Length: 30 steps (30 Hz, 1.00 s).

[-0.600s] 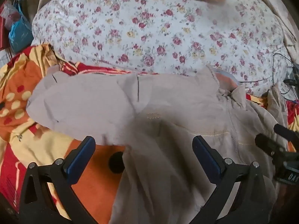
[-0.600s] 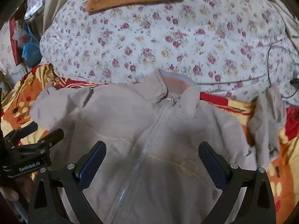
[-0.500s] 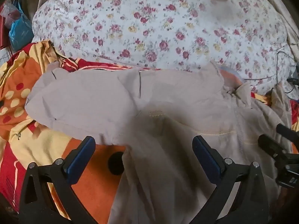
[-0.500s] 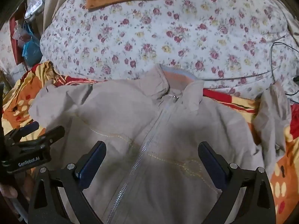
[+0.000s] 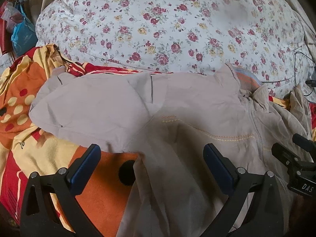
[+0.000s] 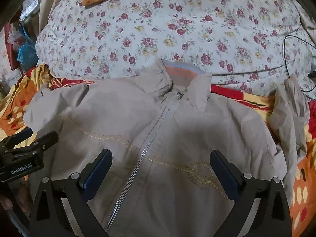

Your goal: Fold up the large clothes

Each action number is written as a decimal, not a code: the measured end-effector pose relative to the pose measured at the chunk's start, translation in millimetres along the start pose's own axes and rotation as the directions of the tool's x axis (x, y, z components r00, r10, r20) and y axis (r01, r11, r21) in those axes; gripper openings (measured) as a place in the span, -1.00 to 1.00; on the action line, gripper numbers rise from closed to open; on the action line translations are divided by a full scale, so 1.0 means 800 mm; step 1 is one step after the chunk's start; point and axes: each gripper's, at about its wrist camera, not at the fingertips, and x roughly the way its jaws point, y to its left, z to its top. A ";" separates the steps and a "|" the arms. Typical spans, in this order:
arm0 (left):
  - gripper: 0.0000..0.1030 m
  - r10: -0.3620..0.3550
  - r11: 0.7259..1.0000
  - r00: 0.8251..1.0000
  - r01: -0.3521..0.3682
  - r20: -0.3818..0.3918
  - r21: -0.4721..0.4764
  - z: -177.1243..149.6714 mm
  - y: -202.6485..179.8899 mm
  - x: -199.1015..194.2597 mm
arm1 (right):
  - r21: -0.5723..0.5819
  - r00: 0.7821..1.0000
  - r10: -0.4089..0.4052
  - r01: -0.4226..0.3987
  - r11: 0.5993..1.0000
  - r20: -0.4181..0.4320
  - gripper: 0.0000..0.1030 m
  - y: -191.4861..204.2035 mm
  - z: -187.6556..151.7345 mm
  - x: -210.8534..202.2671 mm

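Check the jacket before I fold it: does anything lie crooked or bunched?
Yes. The jacket lies face up and zipped, but its sleeve on the right of the right wrist view is crumpled in a heap rather than laid flat.

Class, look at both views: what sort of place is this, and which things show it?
Probably a bedroom at home: a beige zip-front jacket lies spread on an orange, red and yellow patterned bedsheet, with a big white rose-print quilt bundled behind it.
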 end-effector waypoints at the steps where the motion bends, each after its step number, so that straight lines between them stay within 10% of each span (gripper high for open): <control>1: 1.00 0.000 1.000 1.000 0.000 -0.004 0.000 0.000 0.000 0.001 | -0.005 1.000 -0.001 0.001 1.000 0.001 0.94 0.003 -0.001 -0.002; 30: 1.00 0.028 0.999 1.000 -0.028 0.013 0.033 -0.005 -0.010 0.005 | 0.052 1.000 -0.005 0.005 0.999 0.012 0.94 -0.005 -0.006 0.007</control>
